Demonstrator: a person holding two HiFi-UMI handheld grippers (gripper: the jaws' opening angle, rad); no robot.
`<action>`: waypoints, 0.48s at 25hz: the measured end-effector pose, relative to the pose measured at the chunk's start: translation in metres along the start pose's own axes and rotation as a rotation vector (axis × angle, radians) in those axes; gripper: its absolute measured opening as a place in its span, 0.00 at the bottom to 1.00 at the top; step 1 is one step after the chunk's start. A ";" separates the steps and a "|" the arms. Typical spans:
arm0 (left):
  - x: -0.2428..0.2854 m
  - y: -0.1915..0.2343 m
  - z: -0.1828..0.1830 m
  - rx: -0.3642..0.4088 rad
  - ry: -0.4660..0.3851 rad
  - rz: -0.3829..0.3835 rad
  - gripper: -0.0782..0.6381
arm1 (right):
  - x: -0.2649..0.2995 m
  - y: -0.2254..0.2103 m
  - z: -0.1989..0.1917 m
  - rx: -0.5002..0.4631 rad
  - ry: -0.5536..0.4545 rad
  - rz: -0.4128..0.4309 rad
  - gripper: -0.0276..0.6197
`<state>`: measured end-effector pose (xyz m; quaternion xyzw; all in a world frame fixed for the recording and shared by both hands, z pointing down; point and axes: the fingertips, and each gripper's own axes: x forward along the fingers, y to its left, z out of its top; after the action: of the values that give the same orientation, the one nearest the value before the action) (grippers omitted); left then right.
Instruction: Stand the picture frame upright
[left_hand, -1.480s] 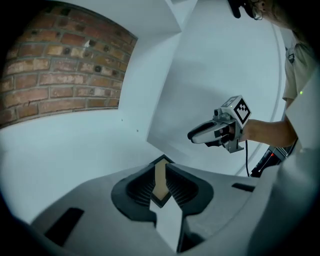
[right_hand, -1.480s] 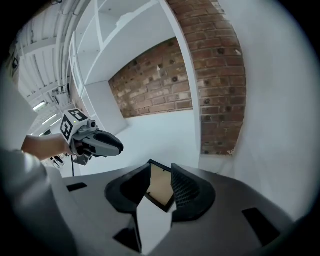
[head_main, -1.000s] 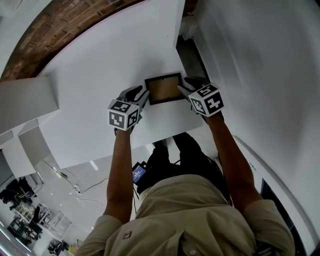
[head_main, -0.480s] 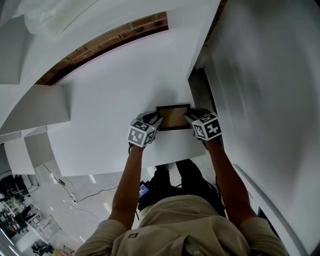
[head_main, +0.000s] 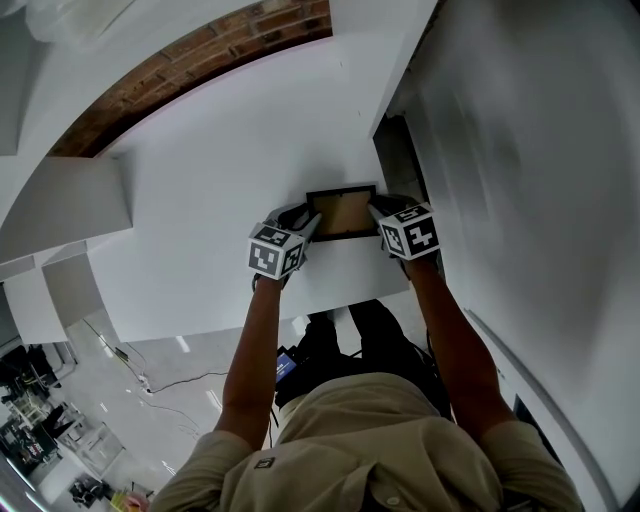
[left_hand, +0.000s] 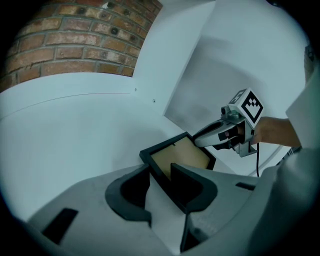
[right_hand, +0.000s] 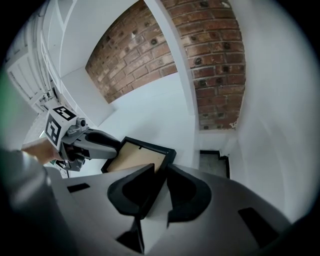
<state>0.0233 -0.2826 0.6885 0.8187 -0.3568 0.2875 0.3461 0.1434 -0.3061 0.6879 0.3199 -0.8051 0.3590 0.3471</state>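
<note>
Black-railed, stiff and probably light, the picture frame (head_main: 342, 212) lies flat on the counter (head_main: 220, 150) between the tools, its rails the best hold: the left tool (left_hand: 160, 172) gapes astride one, and the right tool (right_hand: 160, 172), jaws just closing, pinches the opposite.

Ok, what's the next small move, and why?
Probably close the left gripper: its fingers, just opened wide, straddle the left edge of the flat picture frame without pinching, while the right gripper has just been closing its fingers on the opposite edge.

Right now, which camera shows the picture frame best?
The left gripper view: the picture frame looks big, black border and brown panel clear. Head view shows it whole but tiny; right gripper view hides one side.
</note>
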 end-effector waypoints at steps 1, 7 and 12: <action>0.000 0.000 -0.001 0.003 0.001 -0.001 0.27 | -0.002 0.000 0.002 0.004 -0.016 0.001 0.16; -0.007 0.000 -0.005 -0.019 -0.012 -0.018 0.27 | -0.023 0.019 0.027 -0.068 -0.117 0.007 0.16; -0.016 -0.004 -0.015 -0.054 -0.017 -0.040 0.27 | -0.038 0.041 0.036 -0.165 -0.153 0.000 0.16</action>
<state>0.0143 -0.2630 0.6846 0.8184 -0.3511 0.2637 0.3707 0.1208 -0.3029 0.6249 0.3166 -0.8561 0.2663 0.3098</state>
